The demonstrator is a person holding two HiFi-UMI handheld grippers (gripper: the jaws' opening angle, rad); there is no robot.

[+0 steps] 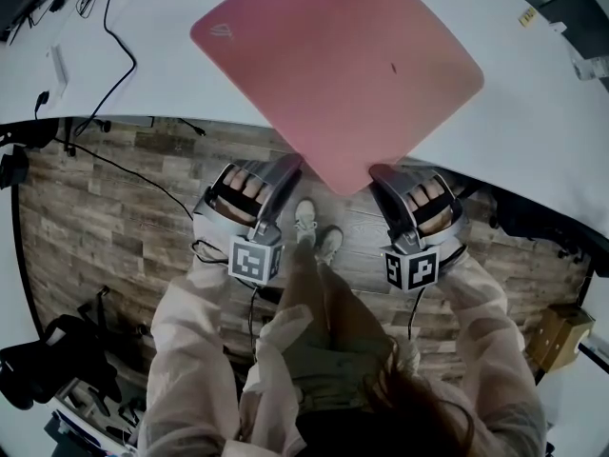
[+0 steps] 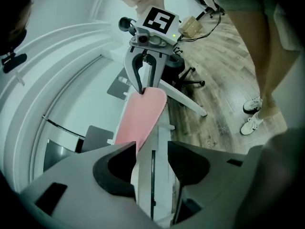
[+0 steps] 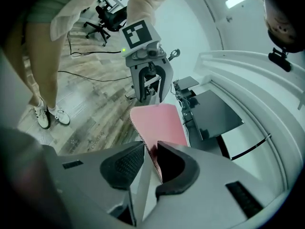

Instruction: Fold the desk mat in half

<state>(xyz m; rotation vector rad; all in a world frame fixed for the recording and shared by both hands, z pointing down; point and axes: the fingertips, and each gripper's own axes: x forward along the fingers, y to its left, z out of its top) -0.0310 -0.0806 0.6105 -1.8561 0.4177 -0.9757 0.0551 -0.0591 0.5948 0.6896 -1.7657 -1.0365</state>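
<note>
A pink desk mat [image 1: 343,65] lies flat and skewed on the white table [image 1: 533,131], its near corner hanging over the table's front edge. My left gripper [image 1: 285,169] is at the mat's near left edge, my right gripper [image 1: 383,174] at the near right edge beside that corner. In the left gripper view the mat [image 2: 140,118] runs in between my left gripper's [image 2: 151,161] wide jaws, untouched by the pads. In the right gripper view the mat's stitched edge [image 3: 159,120] stands between my right gripper's [image 3: 151,161] narrower jaws, against one jaw with a gap to the other.
A black cable [image 1: 114,36] trails over the table's left part. A dark flat device [image 1: 571,12] sits at the far right. The person's shoes [image 1: 314,231] stand on the wooden floor below the corner. A cardboard box [image 1: 557,336] is on the floor at right.
</note>
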